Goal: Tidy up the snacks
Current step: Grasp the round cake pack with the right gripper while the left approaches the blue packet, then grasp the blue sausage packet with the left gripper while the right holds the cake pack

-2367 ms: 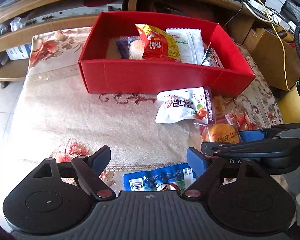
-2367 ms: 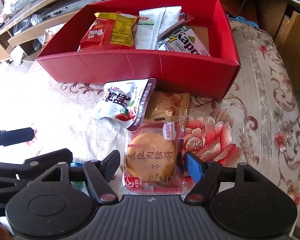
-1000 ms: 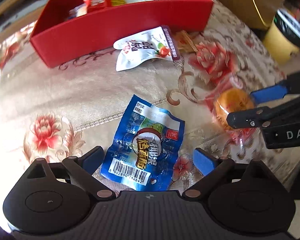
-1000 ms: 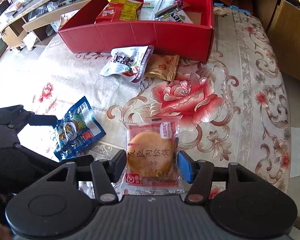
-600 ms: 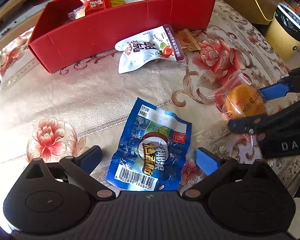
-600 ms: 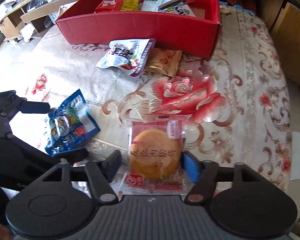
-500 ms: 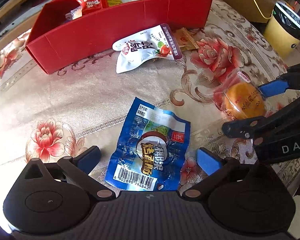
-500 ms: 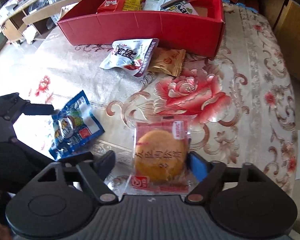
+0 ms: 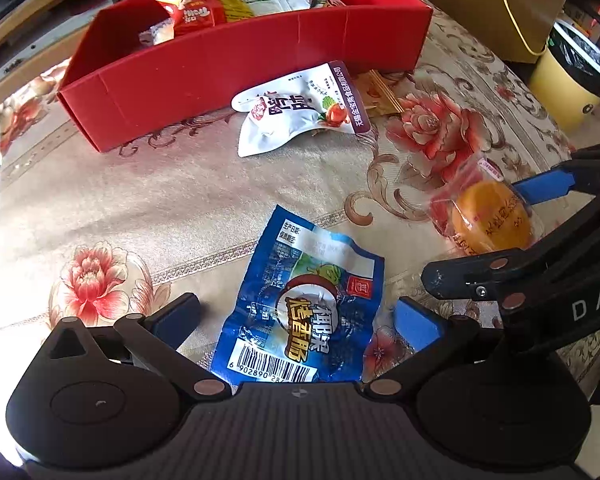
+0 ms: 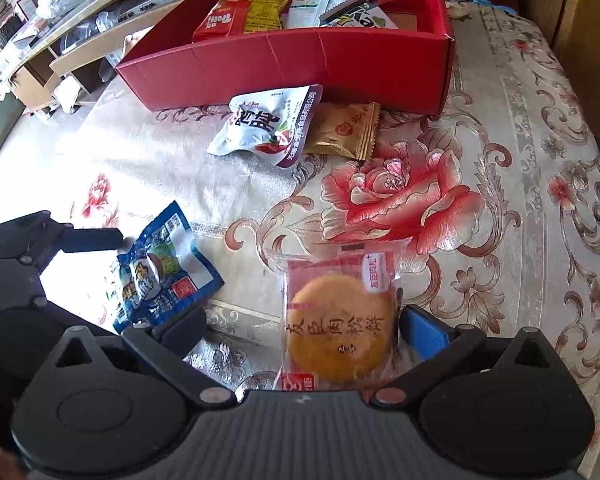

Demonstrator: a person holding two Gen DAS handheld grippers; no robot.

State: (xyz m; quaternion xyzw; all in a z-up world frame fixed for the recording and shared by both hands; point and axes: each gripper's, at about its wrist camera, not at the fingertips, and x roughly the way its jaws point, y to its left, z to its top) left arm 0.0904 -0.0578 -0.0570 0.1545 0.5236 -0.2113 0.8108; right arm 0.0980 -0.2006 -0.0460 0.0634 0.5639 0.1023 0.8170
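Lying nearest, between the widely spread jaws of the left gripper (image 9: 298, 316): one blue sausage packet (image 9: 300, 308), flat on the flowered tablecloth (image 9: 180, 200), barcode end toward the camera, neither pad pressing it. Lying just to the right, between the opening jaws of the right gripper (image 10: 300, 330): one clear-wrapped round pastry (image 10: 340, 326) with red trim, flat on the cloth, the blue pad close at its right edge, the dark pad well clear on its left; not pinched. Seen crosswise from each wrist view: the other gripper, black with a blue pad.

Farther on, near the middle of the cloth: one white pouch (image 10: 268, 126) with red print and a purple edge, puffed and tilted, and one gold wrapper (image 10: 346, 130) touching its right side, partly tucked under it. Both just in front of the red box (image 10: 284, 68), not in it.

Farthest on the table: one open-topped red box, low-walled. Inside, counted as far as visible: one red-and-yellow bag (image 10: 244, 16), one white-and-green packet (image 10: 320, 0), one dark packet with green lettering (image 10: 360, 18), one pale clear-wrapped item (image 9: 158, 34) at the left end, seen only from the left wrist. Bare cardboard floor at the right end.

Beyond the table edge: one yellow bin (image 9: 572, 76) with a black liner, one brown carton (image 9: 496, 4), wooden shelving (image 10: 60, 48) behind.
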